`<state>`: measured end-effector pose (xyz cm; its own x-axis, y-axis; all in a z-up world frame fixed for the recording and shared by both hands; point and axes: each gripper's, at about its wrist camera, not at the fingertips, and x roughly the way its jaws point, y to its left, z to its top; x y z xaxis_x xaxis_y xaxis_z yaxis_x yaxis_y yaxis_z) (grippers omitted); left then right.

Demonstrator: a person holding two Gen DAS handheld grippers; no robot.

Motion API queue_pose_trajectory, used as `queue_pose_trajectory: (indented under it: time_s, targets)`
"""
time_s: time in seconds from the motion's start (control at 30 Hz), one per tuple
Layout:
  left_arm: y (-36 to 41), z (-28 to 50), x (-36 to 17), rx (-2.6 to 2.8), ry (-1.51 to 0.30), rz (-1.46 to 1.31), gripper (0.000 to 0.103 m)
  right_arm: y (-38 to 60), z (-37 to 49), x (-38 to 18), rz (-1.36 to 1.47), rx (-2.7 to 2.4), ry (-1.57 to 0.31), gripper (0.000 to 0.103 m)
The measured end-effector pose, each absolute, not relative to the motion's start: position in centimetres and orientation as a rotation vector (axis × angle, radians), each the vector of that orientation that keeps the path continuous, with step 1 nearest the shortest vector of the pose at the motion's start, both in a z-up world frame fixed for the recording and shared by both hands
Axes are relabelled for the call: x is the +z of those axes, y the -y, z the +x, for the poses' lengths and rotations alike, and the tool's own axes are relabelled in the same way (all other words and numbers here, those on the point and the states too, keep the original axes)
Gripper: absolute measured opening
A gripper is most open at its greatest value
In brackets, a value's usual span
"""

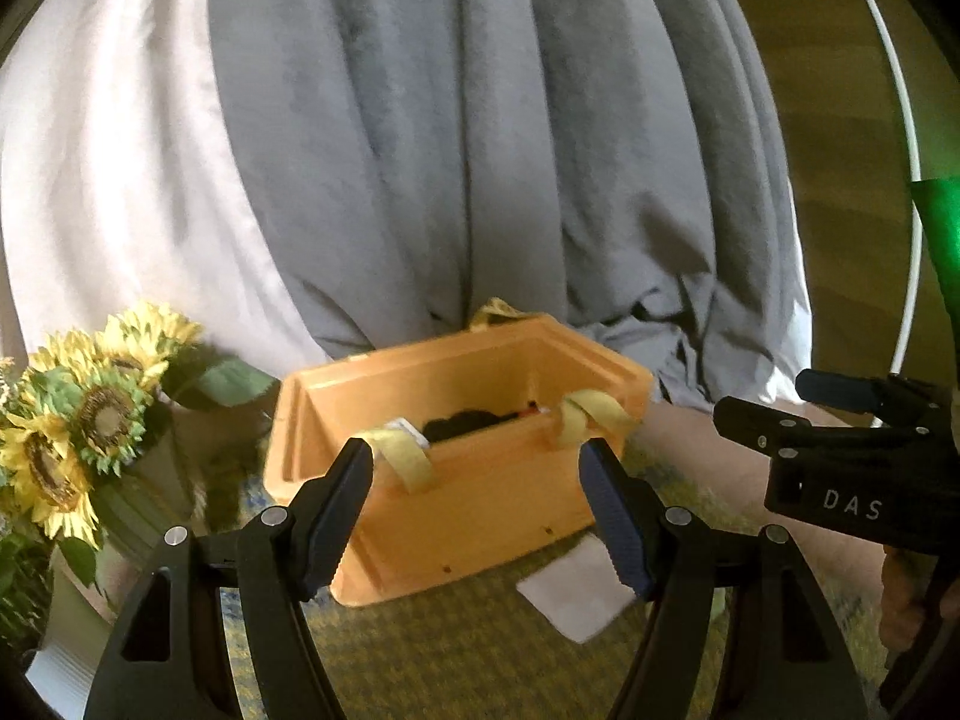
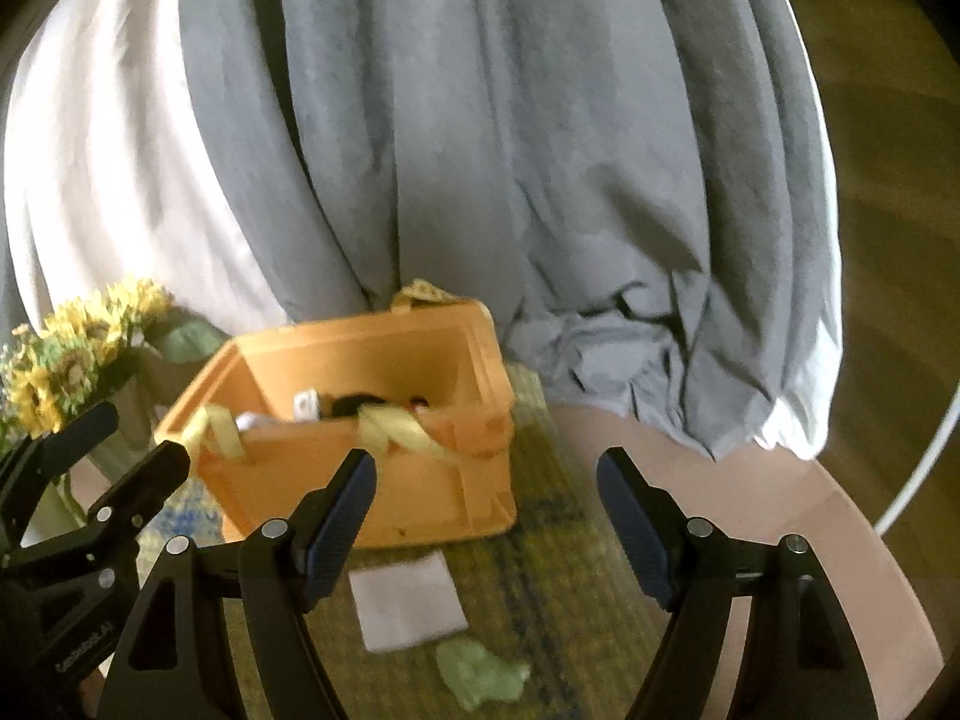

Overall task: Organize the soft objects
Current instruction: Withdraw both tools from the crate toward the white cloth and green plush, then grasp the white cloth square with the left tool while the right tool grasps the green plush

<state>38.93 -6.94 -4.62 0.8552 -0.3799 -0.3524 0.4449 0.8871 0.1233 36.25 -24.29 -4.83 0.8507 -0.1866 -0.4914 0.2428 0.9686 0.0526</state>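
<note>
On the woven mat [image 2: 540,540], a white cloth [image 2: 408,606] and green soft toy [image 2: 480,678] are still lying outside the partly filled orange bin [image 2: 360,480]; left gripper [image 1: 474,510] and right gripper [image 2: 486,516] are both hanging spread, grasping nothing.

Both wrist views low, close, facing the orange box [image 1: 456,462] [image 2: 360,450], left view from its left, right view further right, shared: box, curtain [image 1: 480,150] [image 2: 510,150], sunflowers [image 1: 78,420] [image 2: 66,354]

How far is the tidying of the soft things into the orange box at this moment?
Partly done: the orange box already holds some items, dark and white, too blurred to name. Nothing is in hand: the left gripper and right gripper are both open. Left on the mat: a white cloth and a green soft piece.
</note>
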Motion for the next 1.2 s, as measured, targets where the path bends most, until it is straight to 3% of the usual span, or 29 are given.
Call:
queue_pose_trajectory:
  time_s: [0.8,1.2]
  targets:
    - [9.6,39.7,-12.1,-0.549,-0.473,0.391,0.07,24.9,35.9,-14.2,0.15,-0.171,-0.846,0.077]
    - [11.4,42.5,-15.6,-0.643,-0.54,0.454,0.07,25.0,37.7,-17.4,0.09,-0.148,-0.915,0.077]
